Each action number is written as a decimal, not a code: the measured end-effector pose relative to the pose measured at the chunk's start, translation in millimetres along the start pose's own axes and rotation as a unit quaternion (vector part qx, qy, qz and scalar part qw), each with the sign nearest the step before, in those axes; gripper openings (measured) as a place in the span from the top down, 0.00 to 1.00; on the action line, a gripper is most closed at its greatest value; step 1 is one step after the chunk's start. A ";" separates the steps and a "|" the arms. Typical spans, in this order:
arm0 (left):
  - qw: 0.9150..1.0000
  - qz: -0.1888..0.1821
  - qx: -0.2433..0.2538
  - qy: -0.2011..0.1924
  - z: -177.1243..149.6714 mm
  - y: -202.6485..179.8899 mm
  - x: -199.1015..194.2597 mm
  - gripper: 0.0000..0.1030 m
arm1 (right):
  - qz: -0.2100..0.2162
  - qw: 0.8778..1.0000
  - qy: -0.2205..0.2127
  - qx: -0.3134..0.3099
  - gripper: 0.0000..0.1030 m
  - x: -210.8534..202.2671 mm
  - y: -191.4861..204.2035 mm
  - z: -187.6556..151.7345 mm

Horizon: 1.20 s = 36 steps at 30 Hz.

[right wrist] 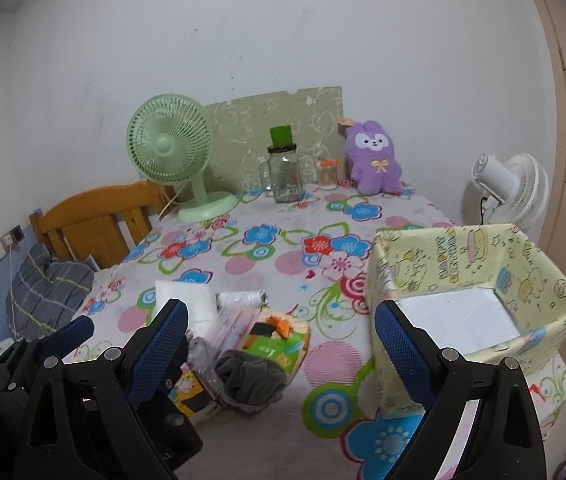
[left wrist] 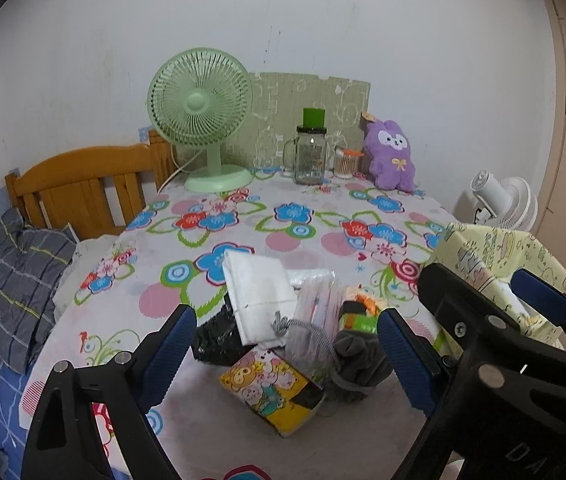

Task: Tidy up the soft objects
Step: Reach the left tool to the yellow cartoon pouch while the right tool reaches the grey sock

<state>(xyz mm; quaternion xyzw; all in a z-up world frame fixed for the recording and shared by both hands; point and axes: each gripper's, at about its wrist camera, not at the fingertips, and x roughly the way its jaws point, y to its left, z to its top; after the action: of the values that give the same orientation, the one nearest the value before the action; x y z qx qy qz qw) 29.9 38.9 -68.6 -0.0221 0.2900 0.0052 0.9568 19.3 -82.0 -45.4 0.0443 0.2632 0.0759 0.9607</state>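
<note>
- Left wrist view: the left gripper (left wrist: 287, 344), black with blue ribbed pads, stood wide apart with nothing between its jaws, above a small heap of soft items on the flower-print tablecloth (left wrist: 283, 224).
- The heap held a folded white cloth packet (left wrist: 257, 296), a black crinkled plastic bag (left wrist: 215, 338), a clear plastic sleeve of pink-striped items (left wrist: 317, 312), a grey fabric bundle (left wrist: 357, 354), a yellow cartoon-print tissue pack (left wrist: 271, 394) nearest the camera, and a green and orange tissue pack (left wrist: 357, 318).
- The right gripper (left wrist: 479, 300) showed at the right edge, in front of the pale yellow cartoon-print open box (left wrist: 483, 244).
- Far back stood a green desk fan (left wrist: 201, 120), a glass jar mug with a green lid (left wrist: 310, 152) and a purple plush rabbit (left wrist: 391, 154).
- Right wrist view: the right gripper (right wrist: 281, 320) also gaped wide and held nothing.
- Its right finger stood in front of the box's (right wrist: 411, 264) left wall; the white bottom of the box looked bare.
- The heap lay just left of the box, apart from it, with the grey bundle (right wrist: 251, 376) nearest the camera.
- The left gripper (right wrist: 123, 320) showed at lower left.
</note>
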 end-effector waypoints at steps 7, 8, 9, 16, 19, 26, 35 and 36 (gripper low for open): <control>1.000 0.002 -0.004 0.018 -11.4 6.7 12.9 0.10 | 0.006 1.000 0.017 -0.007 0.10 15.7 11.9 -12.3; 1.000 0.002 -0.004 0.020 -12.8 7.5 14.5 0.10 | 0.006 1.000 0.021 -0.008 0.10 18.4 13.1 -14.0; 1.000 0.002 -0.006 0.023 -13.9 9.1 16.5 0.10 | 0.006 1.000 0.025 -0.009 0.10 21.4 14.2 -15.8; 0.999 0.001 -0.010 0.047 -25.6 14.2 33.8 0.12 | 0.007 0.998 0.054 -0.017 0.13 40.9 22.9 -28.2; 0.998 -0.005 -0.013 0.054 -31.1 15.1 40.1 0.12 | 0.006 0.998 0.067 -0.012 0.13 49.7 22.9 -33.1; 0.997 -0.008 -0.016 0.075 -40.8 16.3 54.5 0.12 | 0.003 0.995 0.096 -0.007 0.18 69.4 22.4 -42.6; 0.996 -0.005 -0.009 0.084 -46.4 13.4 66.4 0.12 | 0.003 0.992 0.129 0.008 0.37 88.7 19.9 -51.3; 0.996 -0.009 -0.011 0.088 -46.6 13.4 68.2 0.13 | 0.002 0.992 0.129 0.008 0.38 89.5 19.4 -51.5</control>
<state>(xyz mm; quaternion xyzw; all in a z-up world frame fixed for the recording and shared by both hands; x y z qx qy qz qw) 60.4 49.9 -145.7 -0.0358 0.3726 -0.0023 0.9273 66.6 -45.4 -131.8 0.0423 0.3855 0.0803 0.9182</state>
